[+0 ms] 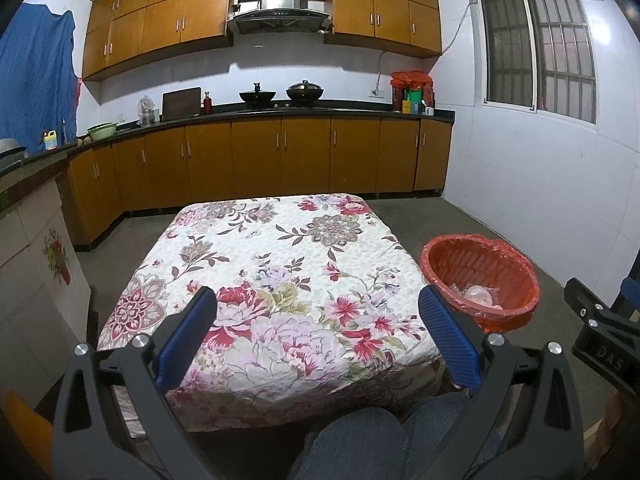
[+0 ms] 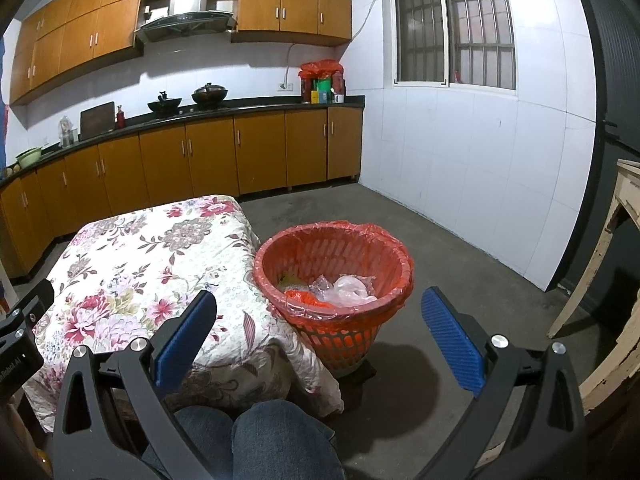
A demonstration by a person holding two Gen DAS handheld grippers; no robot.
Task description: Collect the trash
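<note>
Both tools are held above the near edge of the desk [image 1: 280, 280], which is covered by a floral cloth. The left tool [image 1: 316, 320] has its 2 blue pads spread wide with nothing between them. The right tool [image 2: 318, 322] is likewise spread wide and empty.

Trash location: clear plastic wrappers [image 2: 346, 290] lie inside the red-lined basket [image 2: 280, 248], which stands on the floor touching the right corner of the desk. No loose trash is visible on the cloth.

Risks, as judged from this position:
1. The basket sits tight against the draped cloth. A tool sweeping sideways could snag the cloth or tip the basket and spill its contents.
2. The thin liner could tear if pinched.
3. The person's knees [image 2: 256, 432] sit just below both tools, limiting downward travel.
</note>
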